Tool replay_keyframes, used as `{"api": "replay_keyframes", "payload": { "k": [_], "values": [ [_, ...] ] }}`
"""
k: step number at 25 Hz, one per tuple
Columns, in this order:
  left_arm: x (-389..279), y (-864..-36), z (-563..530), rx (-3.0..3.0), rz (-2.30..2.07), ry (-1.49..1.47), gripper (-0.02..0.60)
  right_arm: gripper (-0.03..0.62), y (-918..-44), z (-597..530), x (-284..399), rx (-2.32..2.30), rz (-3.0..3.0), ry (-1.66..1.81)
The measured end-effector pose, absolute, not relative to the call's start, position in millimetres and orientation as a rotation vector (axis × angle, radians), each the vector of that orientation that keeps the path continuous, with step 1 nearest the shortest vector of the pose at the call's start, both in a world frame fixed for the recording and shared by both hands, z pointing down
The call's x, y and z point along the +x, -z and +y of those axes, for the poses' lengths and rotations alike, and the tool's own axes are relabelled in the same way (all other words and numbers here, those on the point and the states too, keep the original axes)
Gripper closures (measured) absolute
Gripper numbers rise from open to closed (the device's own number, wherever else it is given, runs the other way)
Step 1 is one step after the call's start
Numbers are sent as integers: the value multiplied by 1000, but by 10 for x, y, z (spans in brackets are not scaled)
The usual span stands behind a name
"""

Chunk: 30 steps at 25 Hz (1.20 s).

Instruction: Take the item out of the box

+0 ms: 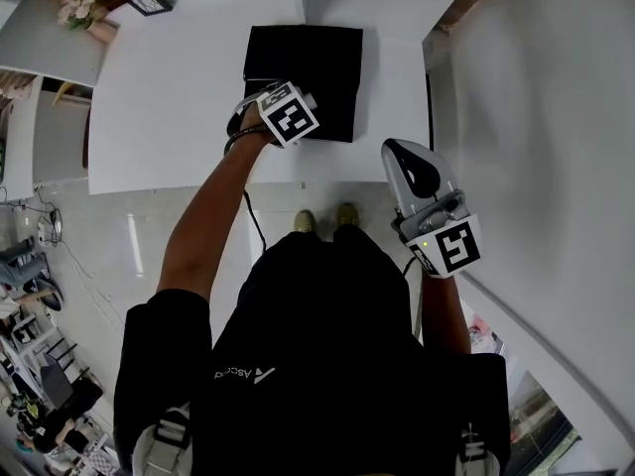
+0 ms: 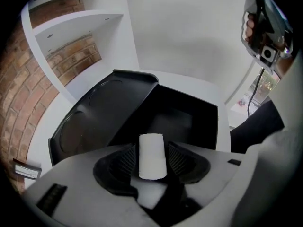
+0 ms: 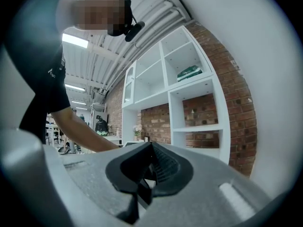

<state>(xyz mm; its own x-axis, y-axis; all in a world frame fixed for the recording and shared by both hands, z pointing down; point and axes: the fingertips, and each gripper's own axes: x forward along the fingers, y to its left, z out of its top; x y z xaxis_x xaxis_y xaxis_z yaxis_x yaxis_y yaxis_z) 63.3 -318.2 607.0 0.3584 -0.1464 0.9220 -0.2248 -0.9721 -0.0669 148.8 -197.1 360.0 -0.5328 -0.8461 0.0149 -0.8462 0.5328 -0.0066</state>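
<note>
The black box (image 1: 303, 67) lies open on the white table (image 1: 169, 87). In the left gripper view its lid (image 2: 99, 117) is tipped back to the left and its dark inside (image 2: 184, 122) shows. My left gripper (image 1: 288, 115) is over the box's near edge. Its ribbed pads (image 2: 128, 159) press on both sides of a small white cylinder-shaped item (image 2: 151, 156), held above the box. My right gripper (image 1: 412, 162) hangs off the table's near right corner, away from the box, its jaws (image 3: 150, 167) closed together with nothing between them. It also shows as the right gripper (image 2: 265, 30) at the upper right of the left gripper view.
White shelving on a brick wall (image 2: 71, 37) stands behind the table to the left. The right gripper view shows that shelf unit (image 3: 189, 103) and the person's outstretched arm (image 3: 80, 136). A white wall (image 1: 556, 117) runs along the right. A cable (image 1: 256, 226) hangs below the table edge.
</note>
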Motion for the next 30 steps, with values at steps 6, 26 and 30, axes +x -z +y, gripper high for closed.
{"api": "replay_keyframes", "payload": {
  "k": [6, 26, 30],
  "values": [
    [675, -6207, -3211, 2507, -338, -1717, 374, 594, -3639, -1991, 1608, 1544, -2725, -43],
    [655, -4857, -3036, 2711, -682, -915, 400, 594, -3527, -2275, 1406, 1451, -2785, -3],
    [633, -4272, -2859, 2810, -717, -576, 400, 594, -3382, -2296, 1299, 1424, -2811, 41]
  ]
}}
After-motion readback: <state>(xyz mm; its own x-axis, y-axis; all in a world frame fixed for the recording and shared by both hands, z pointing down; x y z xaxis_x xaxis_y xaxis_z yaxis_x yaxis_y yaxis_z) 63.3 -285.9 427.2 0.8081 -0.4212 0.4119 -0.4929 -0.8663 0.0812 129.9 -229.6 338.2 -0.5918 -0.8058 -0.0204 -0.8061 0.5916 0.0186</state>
